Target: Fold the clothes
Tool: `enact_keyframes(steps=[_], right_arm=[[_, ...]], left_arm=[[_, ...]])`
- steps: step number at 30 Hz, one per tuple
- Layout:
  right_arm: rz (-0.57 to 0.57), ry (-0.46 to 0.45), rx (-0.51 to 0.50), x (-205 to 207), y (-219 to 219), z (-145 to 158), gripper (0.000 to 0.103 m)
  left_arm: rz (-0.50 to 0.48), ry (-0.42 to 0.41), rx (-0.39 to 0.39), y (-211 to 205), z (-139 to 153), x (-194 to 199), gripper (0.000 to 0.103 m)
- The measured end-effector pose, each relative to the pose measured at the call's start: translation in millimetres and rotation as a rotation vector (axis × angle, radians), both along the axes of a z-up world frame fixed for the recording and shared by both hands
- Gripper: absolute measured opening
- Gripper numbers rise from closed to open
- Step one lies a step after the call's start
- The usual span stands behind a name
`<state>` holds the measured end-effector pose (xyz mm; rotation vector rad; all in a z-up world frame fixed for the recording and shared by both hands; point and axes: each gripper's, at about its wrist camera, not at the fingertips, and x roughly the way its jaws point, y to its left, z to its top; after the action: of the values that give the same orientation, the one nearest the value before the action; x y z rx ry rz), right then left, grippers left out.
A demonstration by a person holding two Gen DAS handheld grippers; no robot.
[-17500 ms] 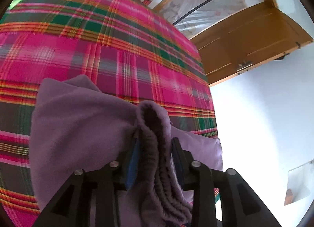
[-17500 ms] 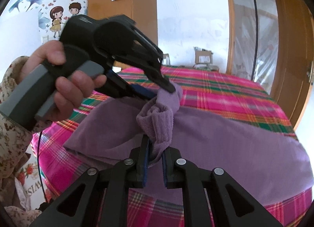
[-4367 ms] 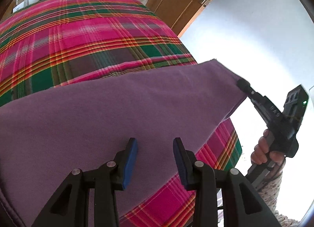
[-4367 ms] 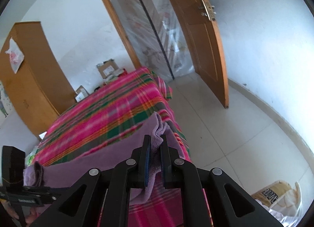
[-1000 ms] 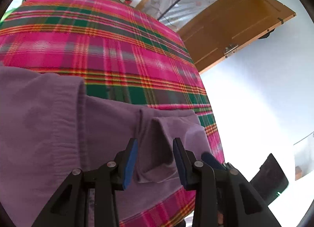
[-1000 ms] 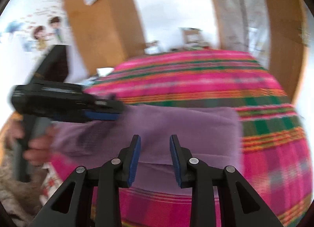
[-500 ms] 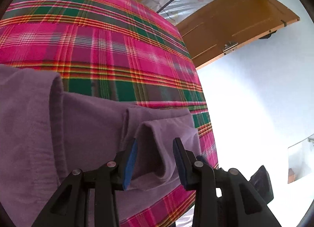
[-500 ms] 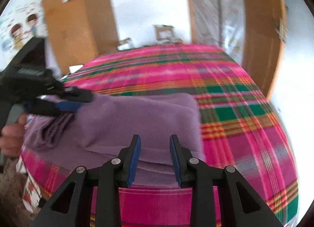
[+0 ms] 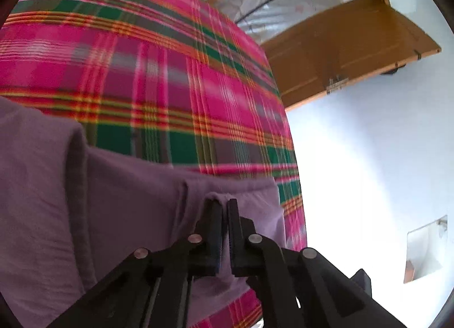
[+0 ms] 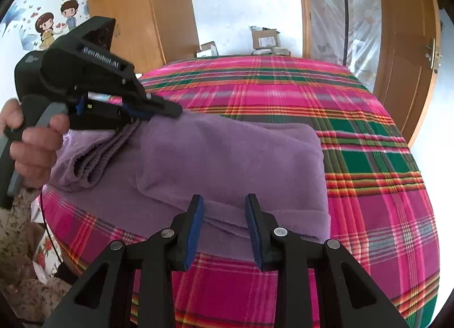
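We see a purple garment (image 10: pixel 232 157) lying partly folded on a bed covered with a pink, green and orange plaid blanket (image 10: pixel 369 157), near the bed's front edge. In the right wrist view, its upper layer is folded over a wider lower layer that reaches toward the blanket's edge.

Our left hand-held gripper (image 9: pixel 225 206) has just been closing, and its jaws now stand together, clamped on a raised ridge of the purple garment, which shows between them in the left wrist view. From the right wrist view, we see the left hand-held gripper (image 10: pixel 170 108) at the garment's left end, where ribbed fabric bunches just below its tips, with a hand (image 10: pixel 31 146) wrapped around its grey handle.

Our right hand-held gripper (image 10: pixel 224 206) has its jaws apart, with nothing between the blue pads. It hovers over the garment's near edge; we cannot tell whether the tips touch the cloth.

Beyond the bed stand a wooden wardrobe (image 10: pixel 136 16), cardboard boxes (image 10: pixel 264 40) and a wooden door (image 10: pixel 405 58).
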<state>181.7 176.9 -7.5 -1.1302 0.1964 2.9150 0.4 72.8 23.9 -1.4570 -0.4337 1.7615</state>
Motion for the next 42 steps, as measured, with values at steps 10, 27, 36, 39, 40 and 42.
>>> enact_keyframes(steps=[10, 27, 36, 39, 40, 42], right_arm=[[0.015, 0.036, -0.054, 16, 3, 9, 0.032], [0.185, 0.044, 0.094, -28, -70, 5, 0.032], [0.181, 0.033, 0.211, -31, -86, -5, 0.017], [0.165, 0.046, 0.199, -28, -83, -5, 0.009], [0.163, 0.055, 0.193, -26, -82, -4, 0.008], [0.162, 0.059, 0.195, -24, -80, -4, 0.005]], left_arm=[[0.047, -0.022, -0.046, -4, -15, -4, 0.003], [-0.036, -0.074, -0.073, 11, -16, 3, 0.018], [-0.014, -0.103, -0.072, 20, -24, -2, 0.018], [-0.012, -0.095, -0.072, 13, -21, 0, 0.018], [-0.005, -0.100, -0.070, 10, -21, 0, 0.019], [0.008, -0.112, -0.064, 5, -22, 0, 0.019]])
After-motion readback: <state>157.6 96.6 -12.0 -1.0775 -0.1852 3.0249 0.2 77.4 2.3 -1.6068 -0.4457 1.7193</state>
